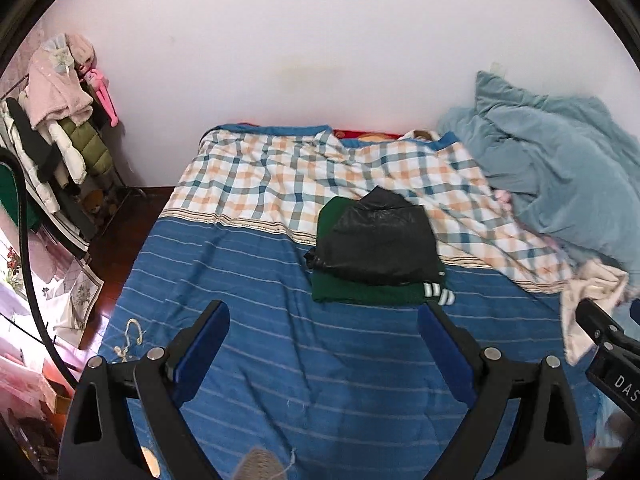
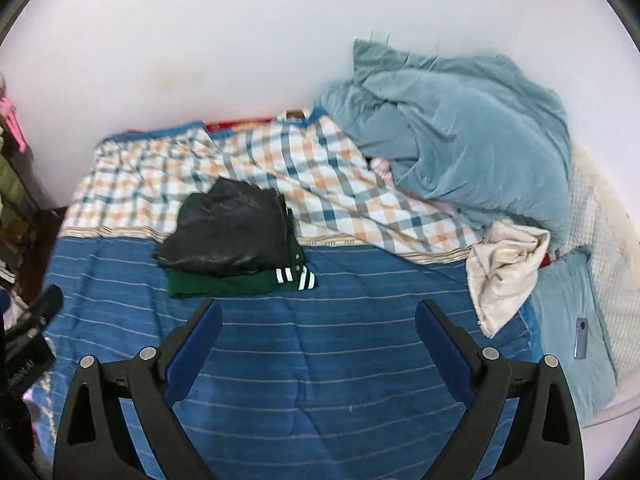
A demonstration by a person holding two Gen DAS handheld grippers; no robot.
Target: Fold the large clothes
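Note:
A folded black shiny garment point(image 1: 380, 240) point(image 2: 228, 232) lies on top of a folded dark green garment point(image 1: 360, 292) point(image 2: 224, 284) with white-striped cuffs, in the middle of the bed. A crumpled cream garment point(image 1: 588, 304) point(image 2: 504, 272) lies to the right of the stack. My left gripper point(image 1: 324, 316) is open and empty above the blue striped sheet point(image 1: 240, 280), just in front of the stack. My right gripper point(image 2: 318, 312) is open and empty, in front and to the right of the stack. The right gripper's body shows at the right edge of the left wrist view point(image 1: 612, 356).
A checked blanket point(image 1: 300, 168) point(image 2: 320, 168) covers the far half of the bed. A heaped grey-blue quilt point(image 1: 560, 160) point(image 2: 460, 128) sits at the back right. A blue pillow with a phone point(image 2: 580, 338) lies right. A clothes rack point(image 1: 60, 120) stands left by the wall.

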